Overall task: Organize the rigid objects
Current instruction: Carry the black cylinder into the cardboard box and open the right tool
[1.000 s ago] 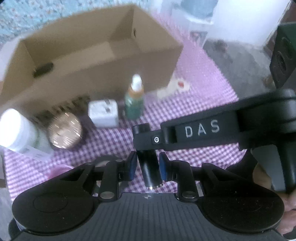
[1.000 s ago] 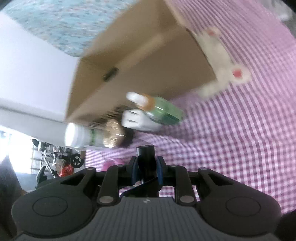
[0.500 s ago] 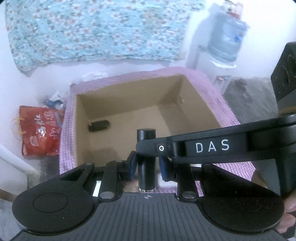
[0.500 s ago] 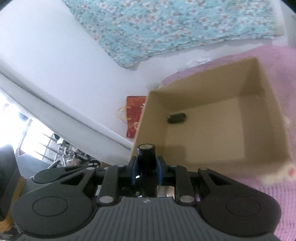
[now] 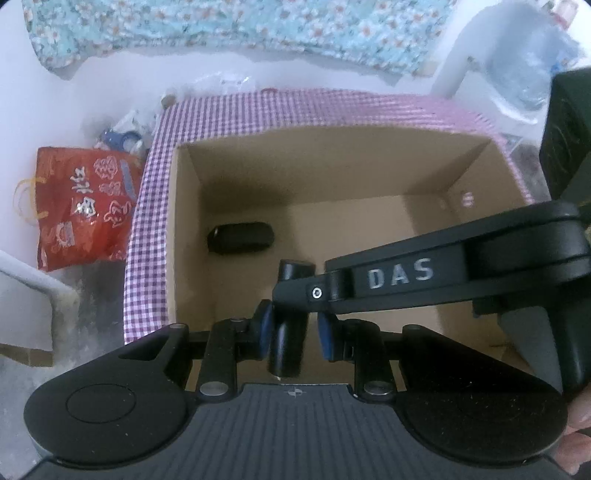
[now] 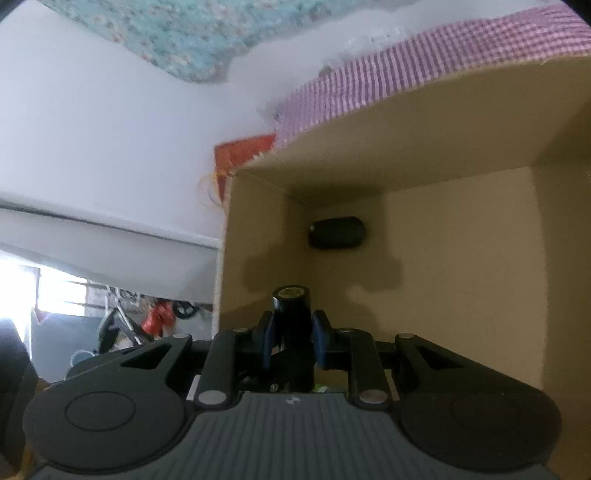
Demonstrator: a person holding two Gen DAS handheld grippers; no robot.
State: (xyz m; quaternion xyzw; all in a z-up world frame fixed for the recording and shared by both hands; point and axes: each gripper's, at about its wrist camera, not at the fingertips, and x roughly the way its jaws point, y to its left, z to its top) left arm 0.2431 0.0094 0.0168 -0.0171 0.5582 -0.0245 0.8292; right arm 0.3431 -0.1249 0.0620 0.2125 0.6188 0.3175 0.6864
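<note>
Left gripper (image 5: pixel 291 334): blue pads clamped on the black cylinder (image 5: pixel 288 343) of a folding bracket, whose arm (image 5: pixel 454 273), lettered "DAS", ran off to the right. Cardboard box (image 5: pixel 369 155): open-topped, below the gripper, on a purple checked cloth (image 5: pixel 147 221); one dark capsule-shaped object (image 5: pixel 240 238) lay on its floor near the left wall. Red printed bag (image 5: pixel 81 206): on the floor left of the table. Floral blue fabric (image 5: pixel 221 26): along the wall behind. Fingertip (image 5: pixel 580 413): at the right edge.

Matt brown cardboard box (image 5: pixel 369 162), woven checked tablecloth (image 5: pixel 147 206), glossy black cylinder (image 6: pixel 293 314), shiny red bag (image 5: pixel 81 206)
</note>
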